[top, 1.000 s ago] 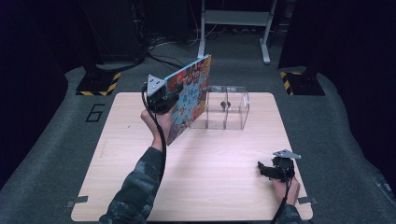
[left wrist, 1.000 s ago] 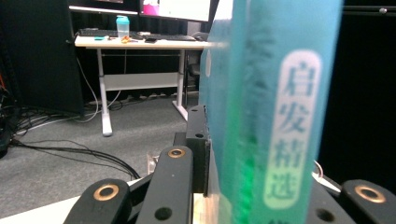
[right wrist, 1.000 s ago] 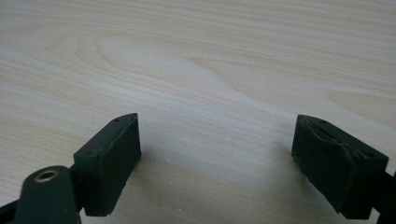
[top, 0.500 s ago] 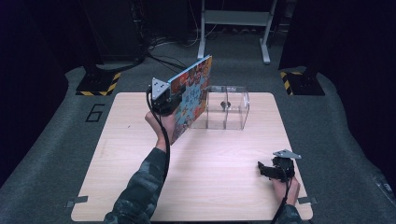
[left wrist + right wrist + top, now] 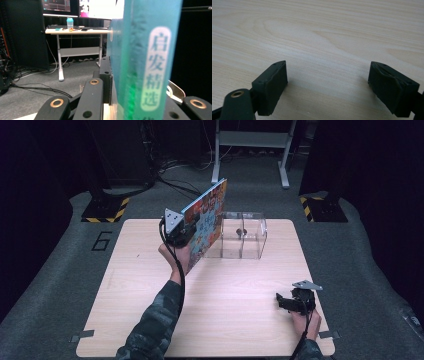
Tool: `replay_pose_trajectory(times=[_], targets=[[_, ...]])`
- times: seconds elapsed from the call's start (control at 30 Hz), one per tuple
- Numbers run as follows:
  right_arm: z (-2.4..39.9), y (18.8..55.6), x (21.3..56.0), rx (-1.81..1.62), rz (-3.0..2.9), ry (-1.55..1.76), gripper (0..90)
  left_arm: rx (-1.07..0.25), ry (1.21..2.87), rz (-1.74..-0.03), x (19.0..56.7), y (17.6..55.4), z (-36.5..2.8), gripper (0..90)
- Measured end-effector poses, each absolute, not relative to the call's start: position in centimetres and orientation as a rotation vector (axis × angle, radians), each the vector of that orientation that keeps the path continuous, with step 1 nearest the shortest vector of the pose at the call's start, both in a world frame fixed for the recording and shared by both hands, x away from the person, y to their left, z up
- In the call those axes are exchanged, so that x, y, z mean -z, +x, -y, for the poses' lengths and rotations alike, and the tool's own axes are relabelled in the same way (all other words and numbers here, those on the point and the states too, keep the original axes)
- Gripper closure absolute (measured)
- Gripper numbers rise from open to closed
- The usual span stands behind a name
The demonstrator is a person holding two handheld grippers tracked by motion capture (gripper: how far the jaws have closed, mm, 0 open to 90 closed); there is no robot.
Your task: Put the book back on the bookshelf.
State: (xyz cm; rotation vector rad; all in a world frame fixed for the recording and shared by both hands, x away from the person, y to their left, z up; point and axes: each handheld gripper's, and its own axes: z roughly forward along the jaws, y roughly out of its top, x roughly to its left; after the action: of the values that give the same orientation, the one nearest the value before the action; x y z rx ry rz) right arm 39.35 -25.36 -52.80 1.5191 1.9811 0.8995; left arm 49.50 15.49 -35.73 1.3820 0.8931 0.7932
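1. Since a second ago the book [image 5: 206, 222] has tilted a little more upright and edged toward the clear box [image 5: 241, 235]; my right gripper [image 5: 286, 302] has not moved.
2. My left gripper [image 5: 181, 231] is clamped on the book's lower left edge. In the left gripper view the teal spine [image 5: 150, 62] stands between the jaws, with white Chinese characters running down it.
3. The book is held in the air over the table [image 5: 150, 285], at about 11 o'clock from its centre. Its bright, busy cover faces right and down toward me, and its top corner leans toward 1 o'clock.
4. The box sits just beside the book on the 3 o'clock side, near the far edge. It looks divided into compartments, with a small dark thing [image 5: 239, 231] inside; I cannot tell what it is.
5. My right gripper rests near the table's 5 o'clock corner, jaws wide apart over bare wood, holding nothing.
6. I judge the step in hand is carrying the book to the box.
7. The next move calls for bringing the book fully upright, lining its edge up with a compartment and lowering it without knocking the box's wall.
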Motion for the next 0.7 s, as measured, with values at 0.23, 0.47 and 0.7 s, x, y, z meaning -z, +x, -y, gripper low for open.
replay_pose_trajectory(times=[0.23, 0.47, 0.7], targets=[[25.4, 39.4, 52.8, -0.899, -1.981, 1.515, 15.3, -0.805, 1.353, -0.901, 36.8, 49.5, -15.4, 80.4], [25.4, 39.3, 52.8, -0.899, -1.977, 1.514, 15.4, -0.794, 1.307, -0.925, 38.7, 49.7, -15.4, 80.3], [25.4, 39.3, 52.8, -0.898, -1.979, 1.511, 15.6, -0.791, 1.274, -0.935, 39.6, 49.7, -15.7, 80.0]])
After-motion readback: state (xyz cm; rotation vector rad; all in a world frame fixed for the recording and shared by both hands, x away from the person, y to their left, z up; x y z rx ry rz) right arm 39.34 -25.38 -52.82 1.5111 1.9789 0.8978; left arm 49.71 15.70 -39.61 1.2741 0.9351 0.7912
